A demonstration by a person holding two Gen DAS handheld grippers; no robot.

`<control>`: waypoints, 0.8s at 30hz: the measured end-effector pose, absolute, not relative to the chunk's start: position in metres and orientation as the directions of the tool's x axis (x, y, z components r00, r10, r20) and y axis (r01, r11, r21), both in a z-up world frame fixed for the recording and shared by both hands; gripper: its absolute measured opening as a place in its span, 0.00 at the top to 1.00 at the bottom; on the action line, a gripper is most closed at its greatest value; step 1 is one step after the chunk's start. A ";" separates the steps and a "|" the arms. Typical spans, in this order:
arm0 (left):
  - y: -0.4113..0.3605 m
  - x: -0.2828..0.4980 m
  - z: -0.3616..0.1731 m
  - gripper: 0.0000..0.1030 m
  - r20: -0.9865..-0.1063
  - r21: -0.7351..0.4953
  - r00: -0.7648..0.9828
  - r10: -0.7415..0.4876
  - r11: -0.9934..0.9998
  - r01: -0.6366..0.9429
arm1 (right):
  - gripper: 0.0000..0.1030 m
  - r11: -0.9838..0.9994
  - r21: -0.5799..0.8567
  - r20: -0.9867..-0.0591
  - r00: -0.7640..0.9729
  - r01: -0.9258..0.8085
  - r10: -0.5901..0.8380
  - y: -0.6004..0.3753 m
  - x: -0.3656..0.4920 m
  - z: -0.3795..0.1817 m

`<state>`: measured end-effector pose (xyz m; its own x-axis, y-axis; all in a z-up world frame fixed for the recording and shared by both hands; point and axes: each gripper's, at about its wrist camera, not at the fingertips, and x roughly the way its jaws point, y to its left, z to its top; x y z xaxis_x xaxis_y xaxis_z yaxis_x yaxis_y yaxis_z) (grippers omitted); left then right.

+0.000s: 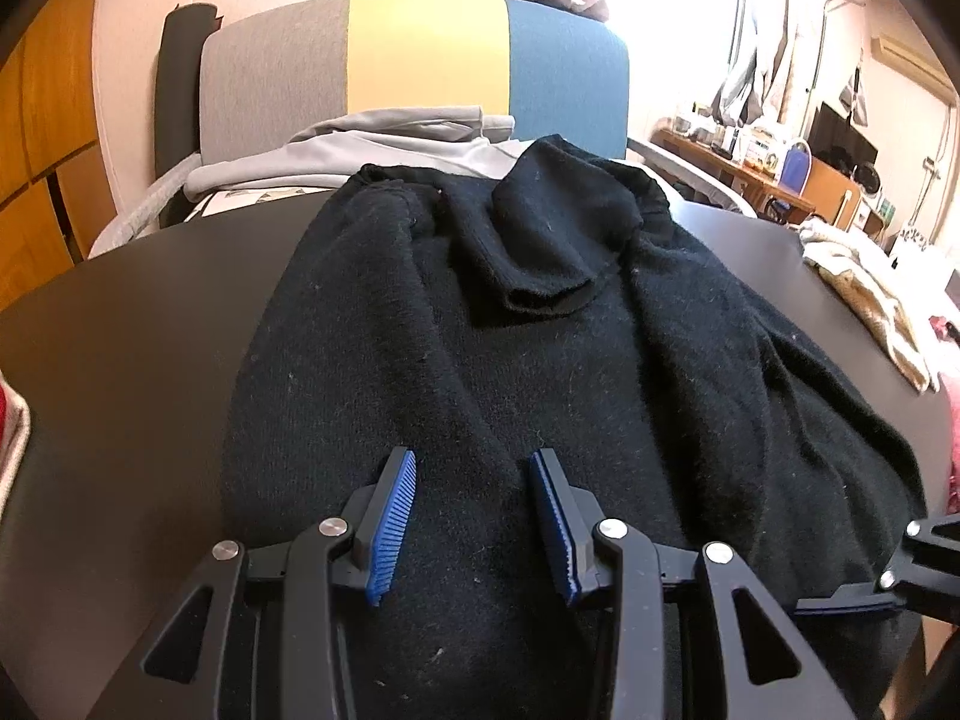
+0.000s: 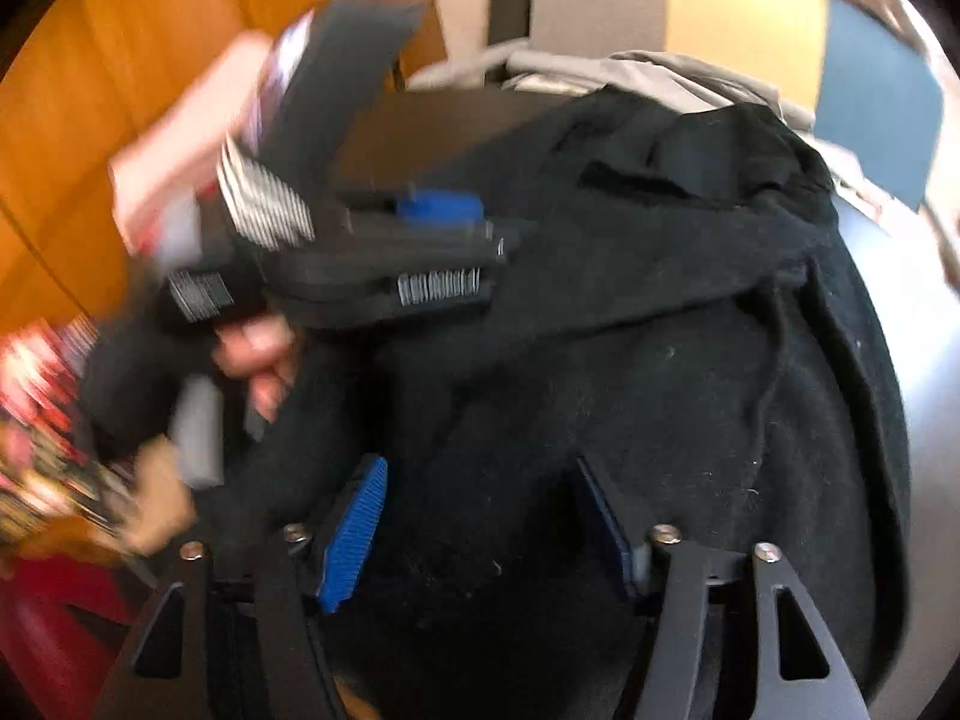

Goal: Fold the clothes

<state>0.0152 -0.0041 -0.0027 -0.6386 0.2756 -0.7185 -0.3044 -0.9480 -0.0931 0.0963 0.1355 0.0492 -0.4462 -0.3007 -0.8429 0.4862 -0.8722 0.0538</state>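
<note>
Across the middle of the dark tabletop (image 1: pixel 150 324), reaching its far edge, the black sweater (image 1: pixel 480 360) lies spread in the left wrist view, one sleeve folded back over its chest. Above its near part the left gripper (image 1: pixel 474 468) holds its blue-padded fingers spread, pinching nothing. Behind the far edge stands a chair (image 1: pixel 420 60) in grey, yellow and blue panels carrying a grey garment (image 1: pixel 390 138); a beige cloth (image 1: pixel 870 300) lies at the right edge. No writing is legible.

From the right wrist, blurred, the right gripper (image 2: pixel 480 474) is likewise spread over the sweater. Only this view shows the person's hand (image 2: pixel 258 360) around the left gripper's handle.
</note>
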 end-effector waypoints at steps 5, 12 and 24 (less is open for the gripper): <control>-0.005 0.017 -0.003 0.61 -0.712 -0.113 -0.640 0.289 -0.946 -0.303 | 0.83 -0.898 0.215 -0.783 -0.482 0.385 -0.394 0.178 0.099 0.064; -0.002 0.018 -0.004 0.60 -0.712 -0.098 -0.645 0.278 -0.949 -0.301 | 0.93 -0.950 0.247 -0.749 -0.584 0.192 -0.313 0.274 0.110 0.086; -0.001 0.018 -0.004 0.60 -0.712 -0.094 -0.646 0.275 -0.949 -0.301 | 0.43 -0.894 0.278 -0.740 -0.516 0.351 -0.432 0.243 0.114 0.090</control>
